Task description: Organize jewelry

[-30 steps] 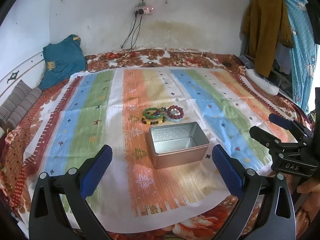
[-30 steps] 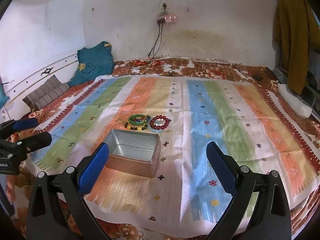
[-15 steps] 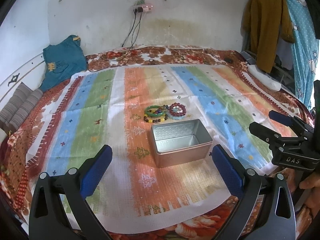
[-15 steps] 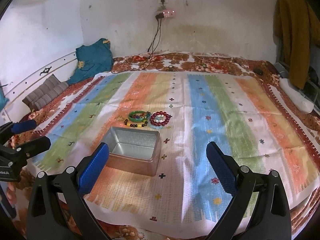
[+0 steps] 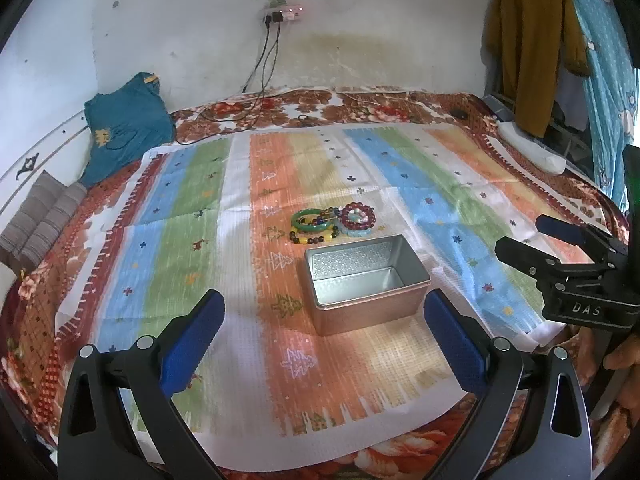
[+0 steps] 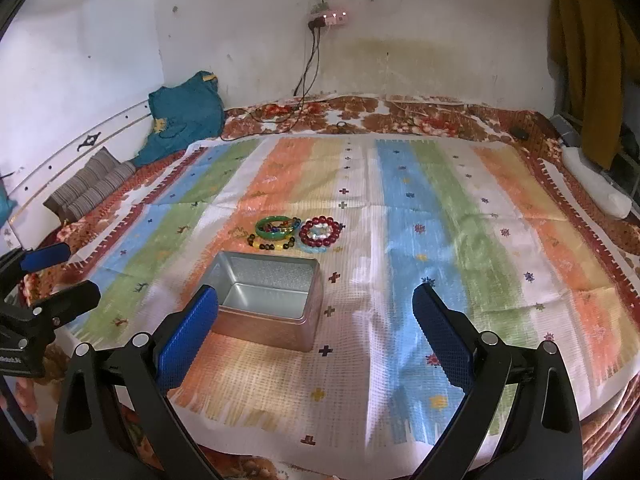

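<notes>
An open, empty metal tin (image 5: 362, 280) (image 6: 268, 300) stands on a striped cloth on a bed. Just behind it lies a cluster of bracelets: a green bangle (image 5: 312, 220) (image 6: 277, 229), a yellow and dark bead bracelet (image 5: 314, 237) (image 6: 272, 245), and a dark red bead bracelet (image 5: 358, 216) (image 6: 321, 232) on a light blue one. My left gripper (image 5: 324, 332) is open and empty, in front of the tin. My right gripper (image 6: 316, 332) is open and empty, in front and right of the tin; it also shows in the left wrist view (image 5: 560, 248).
The striped cloth (image 5: 180, 248) covers a floral bedspread (image 6: 400, 116). A teal garment (image 5: 124, 128) and a striped cushion (image 5: 40, 216) lie at the left by the wall. Cables (image 5: 260, 72) hang from a wall socket. Clothes (image 5: 532, 40) hang at the right, above a white bundle (image 6: 596, 188).
Both grippers have moved slightly forward and down toward the tin; the tin and bracelets appear a little nearer. Both stay open. Nothing on the cloth has moved.
</notes>
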`<state>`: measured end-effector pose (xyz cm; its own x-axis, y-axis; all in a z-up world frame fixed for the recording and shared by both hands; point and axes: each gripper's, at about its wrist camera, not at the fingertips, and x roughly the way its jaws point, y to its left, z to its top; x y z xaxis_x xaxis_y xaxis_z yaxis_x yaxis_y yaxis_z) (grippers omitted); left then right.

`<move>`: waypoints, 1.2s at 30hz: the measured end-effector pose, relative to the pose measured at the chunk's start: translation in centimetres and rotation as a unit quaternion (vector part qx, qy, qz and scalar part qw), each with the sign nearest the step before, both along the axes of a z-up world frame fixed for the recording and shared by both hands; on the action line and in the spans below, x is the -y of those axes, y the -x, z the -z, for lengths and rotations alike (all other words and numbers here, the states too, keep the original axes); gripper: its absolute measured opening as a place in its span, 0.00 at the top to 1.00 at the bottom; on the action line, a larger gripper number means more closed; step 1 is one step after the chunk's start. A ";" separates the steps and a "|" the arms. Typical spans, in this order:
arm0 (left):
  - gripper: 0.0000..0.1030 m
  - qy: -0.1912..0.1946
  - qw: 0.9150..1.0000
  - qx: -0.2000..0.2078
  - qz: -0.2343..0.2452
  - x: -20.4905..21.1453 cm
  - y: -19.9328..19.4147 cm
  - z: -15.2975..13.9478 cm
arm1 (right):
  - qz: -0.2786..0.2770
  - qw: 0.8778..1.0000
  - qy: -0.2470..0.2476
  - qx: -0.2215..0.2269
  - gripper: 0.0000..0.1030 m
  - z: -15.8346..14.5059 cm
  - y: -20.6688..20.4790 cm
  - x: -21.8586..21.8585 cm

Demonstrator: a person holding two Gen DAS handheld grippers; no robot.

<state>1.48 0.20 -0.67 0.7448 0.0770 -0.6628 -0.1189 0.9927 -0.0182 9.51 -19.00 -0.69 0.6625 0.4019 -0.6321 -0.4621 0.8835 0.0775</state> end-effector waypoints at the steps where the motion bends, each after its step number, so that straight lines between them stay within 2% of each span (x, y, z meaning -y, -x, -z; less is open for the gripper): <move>1: 0.05 -0.001 1.000 -0.001 0.000 0.0 -0.1 0.0 | 0.000 1.000 0.001 -0.001 0.04 0.0 -0.1 -0.1; 14: 0.05 -0.031 0.999 -0.017 0.008 0.5 -2.6 0.2 | -0.006 0.999 0.034 0.003 0.04 -0.3 -1.6 -1.7; 25: 0.05 -0.034 0.999 -0.032 -0.005 -0.8 -6.1 0.2 | -0.003 0.999 0.033 -0.020 0.04 -0.1 -4.0 -2.0; 31: 0.05 -0.051 0.997 -0.061 0.007 -0.9 -7.9 1.1 | 0.001 0.999 0.029 -0.031 0.04 -0.2 -5.7 -2.1; 36: 0.05 -0.054 0.996 -0.066 -0.001 -1.4 -8.9 1.3 | 0.004 0.999 0.035 -0.035 0.04 0.0 -6.6 -2.3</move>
<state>10.38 1.56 -2.02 0.6513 0.1545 -0.7429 -0.1160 0.9878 0.1037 16.10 -16.75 -0.72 0.6188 0.3502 -0.7032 -0.4510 0.8913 0.0470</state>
